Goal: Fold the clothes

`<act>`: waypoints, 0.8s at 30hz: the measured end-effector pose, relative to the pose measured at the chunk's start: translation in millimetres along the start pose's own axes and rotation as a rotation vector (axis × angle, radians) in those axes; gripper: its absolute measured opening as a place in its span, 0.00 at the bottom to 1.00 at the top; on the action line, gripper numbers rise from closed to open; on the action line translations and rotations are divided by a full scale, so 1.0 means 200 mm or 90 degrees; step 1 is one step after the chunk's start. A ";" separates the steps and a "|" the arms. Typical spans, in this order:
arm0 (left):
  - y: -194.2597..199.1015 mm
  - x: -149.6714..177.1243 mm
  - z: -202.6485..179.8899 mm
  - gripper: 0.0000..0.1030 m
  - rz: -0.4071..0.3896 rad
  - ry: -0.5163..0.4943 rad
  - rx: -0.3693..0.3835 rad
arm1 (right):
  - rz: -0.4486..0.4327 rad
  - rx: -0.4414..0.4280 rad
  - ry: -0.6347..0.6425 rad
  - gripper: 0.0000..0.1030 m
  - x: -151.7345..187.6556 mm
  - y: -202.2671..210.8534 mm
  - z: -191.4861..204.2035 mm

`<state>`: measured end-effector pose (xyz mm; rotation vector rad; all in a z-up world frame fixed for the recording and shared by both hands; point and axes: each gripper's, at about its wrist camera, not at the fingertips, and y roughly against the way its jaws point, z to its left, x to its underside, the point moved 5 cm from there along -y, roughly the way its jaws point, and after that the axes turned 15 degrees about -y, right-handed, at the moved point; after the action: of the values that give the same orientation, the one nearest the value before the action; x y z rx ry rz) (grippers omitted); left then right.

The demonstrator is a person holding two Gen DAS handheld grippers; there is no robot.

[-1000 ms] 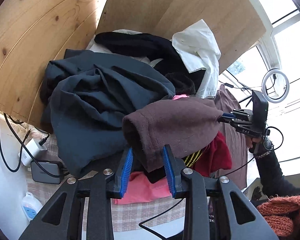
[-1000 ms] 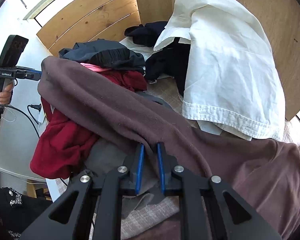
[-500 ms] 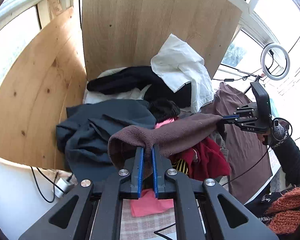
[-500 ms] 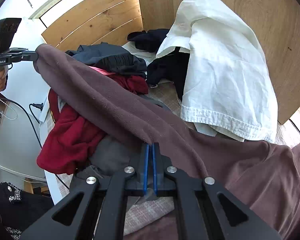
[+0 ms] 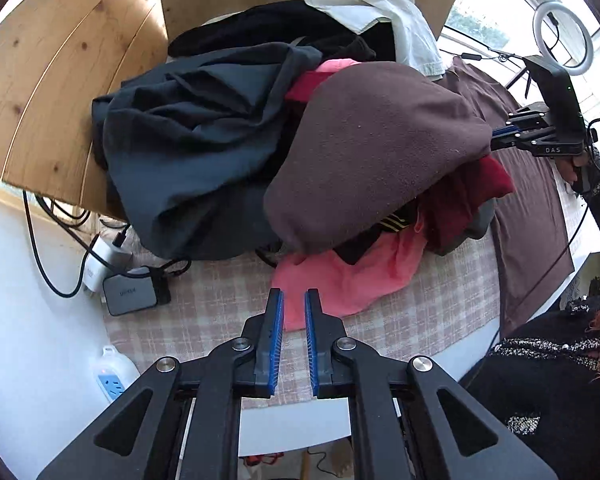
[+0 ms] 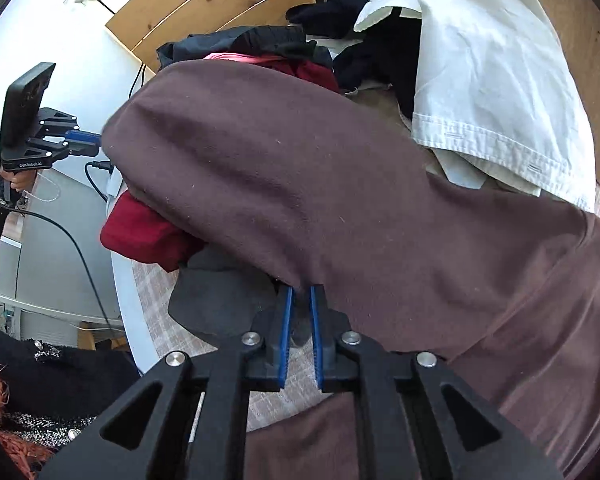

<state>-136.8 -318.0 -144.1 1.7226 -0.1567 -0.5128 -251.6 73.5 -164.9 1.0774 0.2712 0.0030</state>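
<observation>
A brown fleece garment lies draped over a heap of clothes; it fills the right wrist view. My left gripper is open and empty, pulled back over the checked cloth, short of the brown fleece and a pink garment. It also shows in the right wrist view at the garment's left edge. My right gripper has its jaws slightly parted at the brown garment's lower edge, with cloth over the tips. In the left wrist view it is at the garment's right end.
The heap holds a dark grey garment, a dark red one, black ones and a white shirt. Wooden boards stand behind. A power adapter, cables and a power strip lie at left. A ring light stands right.
My left gripper has let go of the brown garment, opened and pulled back; the garment has dropped onto the heap. My right gripper's jaws have parted slightly.
</observation>
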 end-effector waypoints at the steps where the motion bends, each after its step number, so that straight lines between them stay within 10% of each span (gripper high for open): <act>1: 0.04 0.00 0.02 0.08 -0.019 0.007 0.001 | -0.009 -0.013 0.005 0.12 -0.02 0.04 0.01; 4: 0.15 -0.01 0.07 0.16 -0.074 0.028 0.004 | -0.040 -0.081 -0.001 0.38 -0.12 0.19 0.02; 12: -0.09 -0.19 0.13 0.18 -0.100 0.066 0.060 | -0.091 -0.032 0.076 0.39 -0.44 0.16 0.21; 17: -0.33 -0.18 0.09 0.18 -0.051 0.055 0.058 | -0.027 -0.023 0.228 0.40 -0.62 -0.05 0.59; 24: -0.24 -0.03 0.10 0.18 -0.118 0.108 0.074 | 0.122 0.039 0.433 0.47 -0.72 -0.36 0.97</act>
<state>-158.1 -322.8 -190.8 1.8968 0.0969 -0.4985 -358.1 -149.1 -108.9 1.1341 0.7806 0.5427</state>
